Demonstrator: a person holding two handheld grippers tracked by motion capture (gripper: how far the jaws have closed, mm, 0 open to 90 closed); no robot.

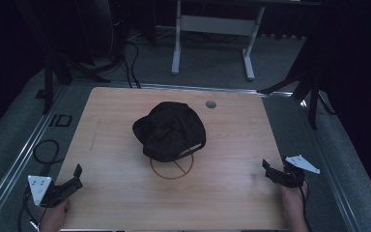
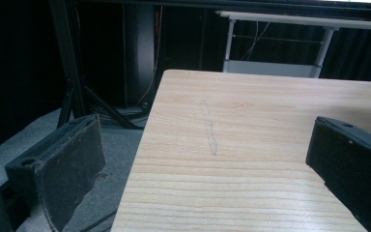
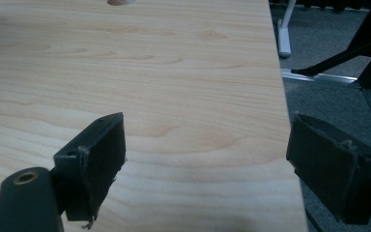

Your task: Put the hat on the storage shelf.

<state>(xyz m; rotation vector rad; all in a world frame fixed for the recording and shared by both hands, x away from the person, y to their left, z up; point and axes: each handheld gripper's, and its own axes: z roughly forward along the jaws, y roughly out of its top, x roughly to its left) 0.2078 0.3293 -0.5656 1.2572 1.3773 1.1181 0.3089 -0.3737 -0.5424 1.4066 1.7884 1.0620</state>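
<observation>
A black cap (image 1: 170, 129) lies in the middle of the wooden table (image 1: 116, 193), partly covering a drawn circle mark (image 1: 171, 169). My left gripper (image 1: 75, 178) hovers at the table's front left corner, open with nothing between its jaws; in the left gripper view it (image 2: 207, 164) straddles the table's left edge. At the front right edge my right gripper (image 1: 269, 170) is held open and empty; in the right gripper view it (image 3: 207, 159) sits over bare wood near the right edge.
A round grommet hole (image 1: 211, 104) sits near the table's far edge. Beyond the table stand a white desk frame (image 1: 212, 29) and black stands (image 1: 314, 92). Cables (image 1: 46, 150) lie on the grey floor at the left.
</observation>
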